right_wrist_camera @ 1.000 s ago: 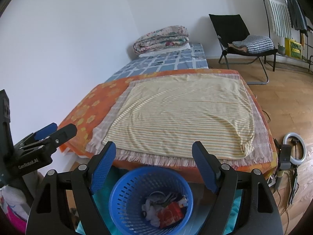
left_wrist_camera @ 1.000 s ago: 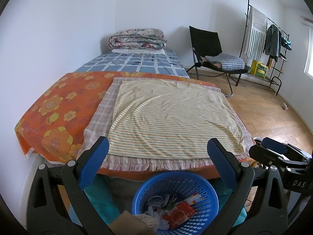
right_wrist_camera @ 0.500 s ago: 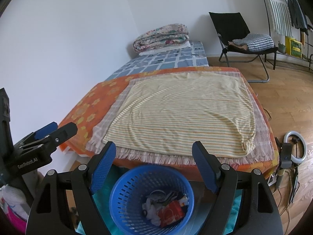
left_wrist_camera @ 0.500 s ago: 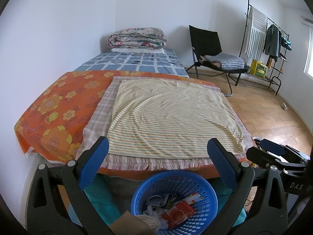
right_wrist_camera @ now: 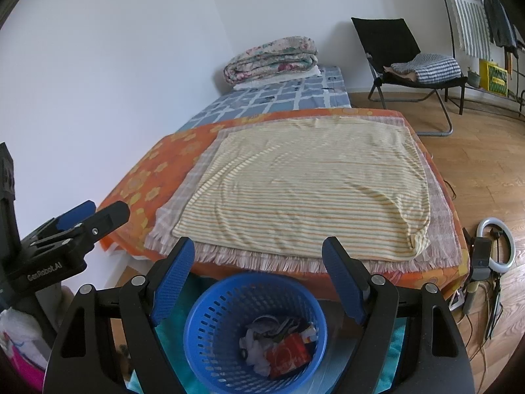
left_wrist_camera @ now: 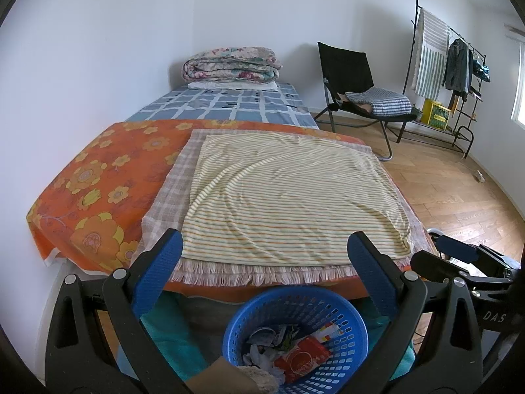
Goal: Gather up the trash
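A blue plastic basket (left_wrist_camera: 347, 305) stands on the floor at the foot of the bed; it also shows in the right wrist view (right_wrist_camera: 213, 315). It holds trash: a red packet (left_wrist_camera: 302, 358), white crumpled wrappers (right_wrist_camera: 252, 344) and other scraps. My left gripper (left_wrist_camera: 264, 246) is open and empty above the basket. My right gripper (right_wrist_camera: 259, 252) is open and empty above the basket too. The right gripper shows at the right edge of the left wrist view (left_wrist_camera: 459, 256). The left gripper shows at the left of the right wrist view (right_wrist_camera: 82, 220).
A bed with an orange flowered cover (left_wrist_camera: 98, 180) and a striped yellow cloth (left_wrist_camera: 288, 197) lies ahead. A folded quilt (left_wrist_camera: 233, 65) sits at its far end. A black chair (left_wrist_camera: 354, 78), a clothes rack (left_wrist_camera: 452, 65) and a ring light (right_wrist_camera: 495, 243) stand on the wooden floor.
Both grippers stay open and empty over the basket. The views have drifted only slightly.
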`<action>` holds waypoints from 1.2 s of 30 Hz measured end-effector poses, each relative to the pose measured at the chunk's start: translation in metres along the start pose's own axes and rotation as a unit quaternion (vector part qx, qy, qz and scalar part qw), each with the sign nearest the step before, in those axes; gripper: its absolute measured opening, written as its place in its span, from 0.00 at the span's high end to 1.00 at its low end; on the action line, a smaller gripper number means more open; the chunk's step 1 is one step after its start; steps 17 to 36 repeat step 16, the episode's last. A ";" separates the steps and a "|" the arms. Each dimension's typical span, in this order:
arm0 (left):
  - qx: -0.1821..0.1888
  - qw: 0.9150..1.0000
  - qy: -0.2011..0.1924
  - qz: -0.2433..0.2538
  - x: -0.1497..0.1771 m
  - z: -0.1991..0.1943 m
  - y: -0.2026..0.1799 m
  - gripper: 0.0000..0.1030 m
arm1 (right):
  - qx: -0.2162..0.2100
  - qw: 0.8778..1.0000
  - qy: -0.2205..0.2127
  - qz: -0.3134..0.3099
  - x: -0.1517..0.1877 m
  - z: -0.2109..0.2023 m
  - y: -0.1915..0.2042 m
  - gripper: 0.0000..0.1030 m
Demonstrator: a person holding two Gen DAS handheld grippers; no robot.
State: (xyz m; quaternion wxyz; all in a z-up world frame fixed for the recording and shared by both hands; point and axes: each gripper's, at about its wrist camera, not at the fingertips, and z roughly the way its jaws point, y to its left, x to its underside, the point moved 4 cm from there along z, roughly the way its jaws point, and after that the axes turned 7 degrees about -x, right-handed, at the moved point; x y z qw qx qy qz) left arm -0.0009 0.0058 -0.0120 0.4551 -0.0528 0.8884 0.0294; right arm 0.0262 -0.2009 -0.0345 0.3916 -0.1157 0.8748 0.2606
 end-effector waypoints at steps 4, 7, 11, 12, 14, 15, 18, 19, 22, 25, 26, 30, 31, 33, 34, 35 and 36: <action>0.000 1.000 0.001 -0.001 0.000 0.000 0.000 0.01 | -0.001 1.000 0.004 -0.001 0.002 0.001 0.001 0.22; 0.000 1.000 0.000 0.000 0.000 0.000 0.000 0.01 | -0.001 1.000 0.004 -0.001 0.003 0.001 0.001 0.22; 0.000 1.000 0.000 0.000 0.000 0.000 0.000 0.01 | 0.000 1.000 0.004 -0.001 0.002 0.002 0.001 0.22; 0.000 1.000 0.000 0.001 0.000 0.000 0.000 0.01 | -0.001 1.000 0.004 -0.001 0.002 0.002 0.001 0.22; -0.002 1.000 -0.003 0.001 0.000 -0.001 0.000 0.01 | 0.000 1.000 0.004 -0.001 0.002 0.002 0.001 0.22; -0.006 1.000 -0.009 0.002 0.000 -0.001 0.000 0.01 | 0.000 1.000 0.004 -0.001 0.002 0.002 0.001 0.22; -0.009 1.000 -0.011 0.003 -0.002 -0.001 0.001 0.01 | 0.000 1.000 0.005 -0.001 0.002 0.002 0.001 0.22; -0.009 1.000 -0.011 0.003 -0.002 -0.001 0.001 0.01 | 0.000 1.000 0.005 -0.001 0.002 0.002 0.001 0.22; -0.009 1.000 -0.011 0.003 -0.002 -0.001 0.001 0.01 | 0.000 1.000 0.005 -0.001 0.002 0.002 0.001 0.22; -0.009 1.000 -0.011 0.003 -0.002 -0.001 0.001 0.01 | 0.000 1.000 0.005 -0.001 0.002 0.002 0.001 0.22; -0.009 1.000 -0.011 0.003 -0.002 -0.001 0.001 0.01 | 0.000 1.000 0.005 -0.001 0.002 0.002 0.001 0.22; -0.009 1.000 -0.011 0.003 -0.002 -0.001 0.001 0.01 | 0.000 1.000 0.005 -0.001 0.002 0.002 0.001 0.22; -0.009 1.000 -0.011 0.003 -0.002 -0.001 0.001 0.01 | 0.000 1.000 0.005 -0.001 0.002 0.002 0.001 0.22; -0.009 1.000 -0.011 0.003 -0.002 -0.001 0.001 0.01 | 0.000 1.000 0.005 -0.001 0.002 0.002 0.001 0.22; -0.009 1.000 -0.011 0.003 -0.002 -0.001 0.001 0.01 | 0.000 1.000 0.005 -0.001 0.002 0.002 0.001 0.22; -0.009 1.000 -0.011 0.003 -0.002 -0.001 0.001 0.01 | 0.000 1.000 0.005 -0.001 0.002 0.002 0.001 0.22; -0.009 1.000 -0.011 0.003 -0.002 -0.001 0.001 0.01 | 0.000 1.000 0.005 -0.001 0.002 0.002 0.001 0.22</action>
